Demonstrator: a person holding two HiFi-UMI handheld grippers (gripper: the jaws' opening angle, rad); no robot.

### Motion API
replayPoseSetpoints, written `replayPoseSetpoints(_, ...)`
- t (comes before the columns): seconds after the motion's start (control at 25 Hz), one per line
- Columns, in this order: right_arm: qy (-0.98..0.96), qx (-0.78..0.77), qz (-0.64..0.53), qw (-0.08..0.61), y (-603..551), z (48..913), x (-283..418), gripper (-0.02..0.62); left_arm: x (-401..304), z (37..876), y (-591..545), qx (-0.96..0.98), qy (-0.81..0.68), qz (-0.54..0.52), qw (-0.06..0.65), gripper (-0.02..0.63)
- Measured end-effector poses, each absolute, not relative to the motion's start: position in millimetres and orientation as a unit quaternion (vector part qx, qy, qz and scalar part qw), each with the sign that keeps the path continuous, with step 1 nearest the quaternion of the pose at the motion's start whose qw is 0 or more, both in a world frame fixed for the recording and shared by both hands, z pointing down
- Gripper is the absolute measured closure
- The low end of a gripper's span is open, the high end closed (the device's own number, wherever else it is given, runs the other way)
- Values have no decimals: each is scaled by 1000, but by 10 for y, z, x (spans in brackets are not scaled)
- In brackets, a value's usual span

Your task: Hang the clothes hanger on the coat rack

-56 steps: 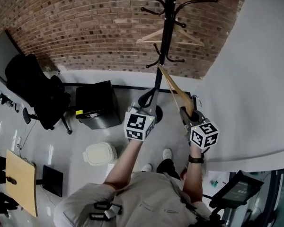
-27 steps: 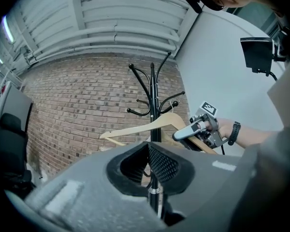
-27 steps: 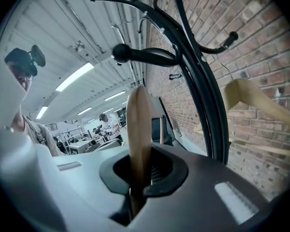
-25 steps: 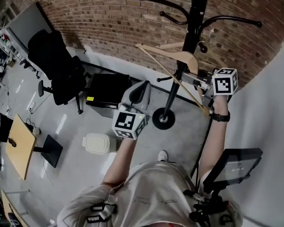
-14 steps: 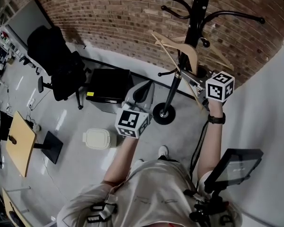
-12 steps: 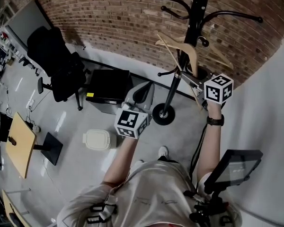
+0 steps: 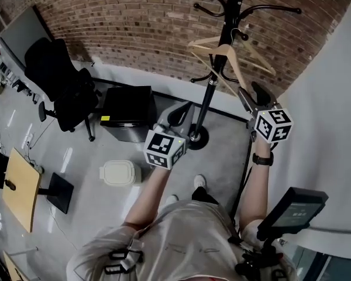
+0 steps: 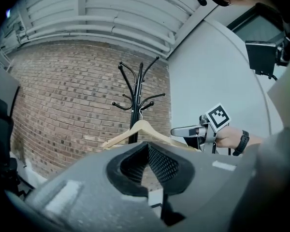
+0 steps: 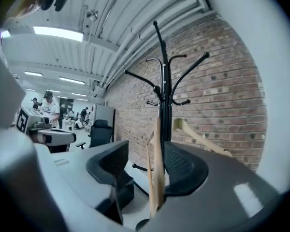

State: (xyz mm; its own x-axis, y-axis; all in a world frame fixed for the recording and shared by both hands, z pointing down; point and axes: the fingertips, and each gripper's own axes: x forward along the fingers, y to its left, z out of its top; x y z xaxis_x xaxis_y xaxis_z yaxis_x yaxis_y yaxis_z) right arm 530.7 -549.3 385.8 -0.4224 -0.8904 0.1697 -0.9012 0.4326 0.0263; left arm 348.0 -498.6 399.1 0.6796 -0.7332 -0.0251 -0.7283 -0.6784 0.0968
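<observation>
The black coat rack [image 7: 224,37] stands against the brick wall, its base [image 7: 197,138] on the floor. A wooden hanger [image 7: 231,63] hangs from one of its hooks, slanting down toward my right gripper [image 7: 250,91]. That gripper's jaws are opening. In the right gripper view the hanger [image 9: 157,163] stands edge-on between the jaws of the right gripper [image 9: 145,151], close to the right pad, and neither pad presses on it. A second wooden hanger [image 7: 260,60] hangs on the rack behind. My left gripper [image 7: 184,107] is shut and empty, held lower and left of the pole.
A black office chair [image 7: 58,92] and a black cabinet [image 7: 127,113] stand left of the rack. A white lidded box [image 7: 120,173] sits on the floor near the person's feet. A curved white wall [image 7: 322,98] runs close on the right, with a screen on a stand [image 7: 292,209] below.
My right gripper went from shut on the hanger to open and drew back from the pole toward the lower right. The hanger now hangs from the rack. The left gripper drifted slightly.
</observation>
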Motion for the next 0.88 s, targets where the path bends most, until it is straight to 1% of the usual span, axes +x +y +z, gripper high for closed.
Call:
replayPoseSetpoints(0.08,-817,574,14,53,-5163,3770,5401,387,3486,4016,-4813,923,-382,-33,38,604)
replayPoseSetpoints(0.16,-786,618,-7,21,-4791,3670,5522,546,3476,4074,-4630,929,-365,-40,43,604)
replayPoseSetpoints(0.2,-773,635,-14,8,-4608,3635,5573,588,3475,4114,-4536,931,-358,-42,49,604)
replayPoseSetpoints(0.32,-743,668,-17,-10,-4113,3634,5640,591,3526,4268,-4296,937,-341,-36,65,604)
replayPoseSetpoints(0.44,-732,682,-3,-19,-3765,3755,5540,591,3660,4343,-4096,944,-319,-31,80,604)
replayPoseSetpoints(0.68,-773,632,33,-40,-3395,4027,5090,591,3820,4152,-3746,946,-320,-37,43,604)
replayPoseSetpoints(0.88,-784,619,28,-30,-2965,3918,4978,591,3863,3988,-3370,941,-335,-37,30,604)
